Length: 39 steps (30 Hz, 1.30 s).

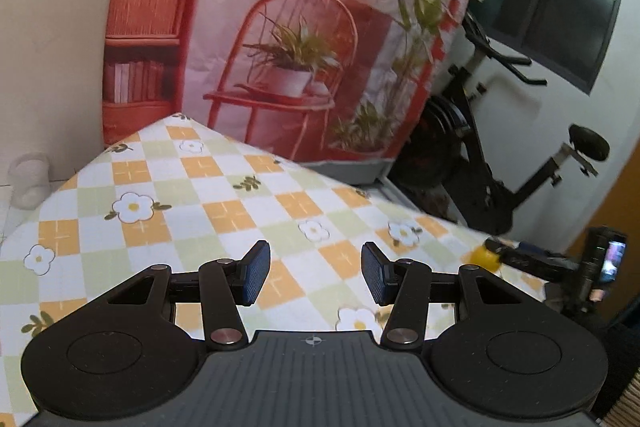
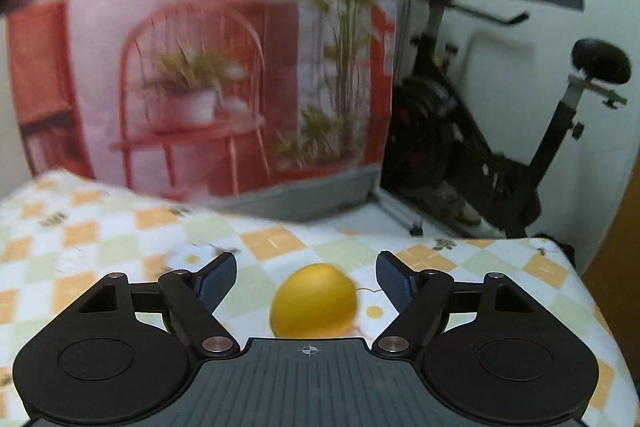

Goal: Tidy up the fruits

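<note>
1 yellow fruit [image 2: 313, 301], 2 grippers, jaws apart

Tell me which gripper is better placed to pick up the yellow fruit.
Right. The right gripper is open, with the yellow fruit lying between its fingers, untouched. The left gripper is over bare tablecloth, with the fruit far off to its side.

Right wrist view is smeared with motion blur, so the printed backdrop [image 2: 192, 67] is mush. The yellow fruit [image 2: 314, 301] has soft edges (lemon or mango, can't tell), and its near side is hidden behind the gripper body. In the left wrist view it's just a yellow sliver [image 1: 484, 259] behind the other gripper [image 1: 560, 263], itself cut off at the frame edge.
</note>
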Motion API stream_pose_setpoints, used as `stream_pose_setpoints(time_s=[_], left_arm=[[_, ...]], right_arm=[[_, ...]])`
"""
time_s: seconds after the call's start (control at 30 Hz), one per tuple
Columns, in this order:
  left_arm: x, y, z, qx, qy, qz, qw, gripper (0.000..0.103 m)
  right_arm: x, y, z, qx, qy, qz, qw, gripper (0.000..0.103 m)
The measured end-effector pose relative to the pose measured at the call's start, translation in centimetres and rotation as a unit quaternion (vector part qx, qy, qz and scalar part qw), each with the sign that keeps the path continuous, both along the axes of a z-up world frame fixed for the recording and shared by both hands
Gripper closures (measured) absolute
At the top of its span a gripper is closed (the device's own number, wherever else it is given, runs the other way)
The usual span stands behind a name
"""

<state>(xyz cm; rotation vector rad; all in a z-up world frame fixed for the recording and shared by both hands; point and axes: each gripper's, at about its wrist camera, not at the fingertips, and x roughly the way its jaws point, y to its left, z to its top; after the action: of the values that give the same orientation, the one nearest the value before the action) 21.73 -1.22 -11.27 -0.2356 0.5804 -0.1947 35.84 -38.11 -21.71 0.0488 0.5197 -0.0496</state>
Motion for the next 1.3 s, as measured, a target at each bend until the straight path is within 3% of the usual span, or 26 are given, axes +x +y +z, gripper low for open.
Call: stream_pose_setpoints(time_s=[0.1, 0.17, 0.3, 0.57, 0.7, 0.87, 1.3], left_arm=[[1.0, -0.1, -0.6, -0.015, 0.018, 0.002, 0.9997, 0.050], [1.5, -0.1, -1.1, -0.015, 0.026, 0.003, 0.9996, 0.050], [2.5, -0.1, -2.3, -0.027, 0.050, 0.001, 0.9984, 0.050], [2.8, -0.6, -3.4, -0.045, 0.071, -0.001, 0.9964, 0.050], [2.6, -1.7, -3.5, -0.071, 0.080, 0.018, 0.9941, 0.050], [2.4, -3.6, -2.9, -0.076, 0.076, 0.026, 0.9938, 0.050], [3.8, -4.7, -3.7, -0.051, 0.082, 0.033, 0.9948, 0.050]], right_arm=[[3.0, 0.7, -2.2, -0.060, 0.051, -0.011, 0.997, 0.030], [3.3, 0.8, -2.9, -0.069, 0.040, -0.013, 0.997, 0.030], [4.1, 0.3, -3.4, -0.079, 0.024, -0.022, 0.996, 0.049], [7.0, -0.4, -2.8, -0.131, 0.034, -0.001, 0.991, 0.058], [8.2, -0.4, -2.7, -0.146, 0.037, 0.007, 0.989, 0.059], [9.8, -0.6, -2.8, -0.154, 0.045, 0.017, 0.987, 0.055], [11.0, -2.2, -3.7, -0.141, 0.039, 0.025, 0.989, 0.052]])
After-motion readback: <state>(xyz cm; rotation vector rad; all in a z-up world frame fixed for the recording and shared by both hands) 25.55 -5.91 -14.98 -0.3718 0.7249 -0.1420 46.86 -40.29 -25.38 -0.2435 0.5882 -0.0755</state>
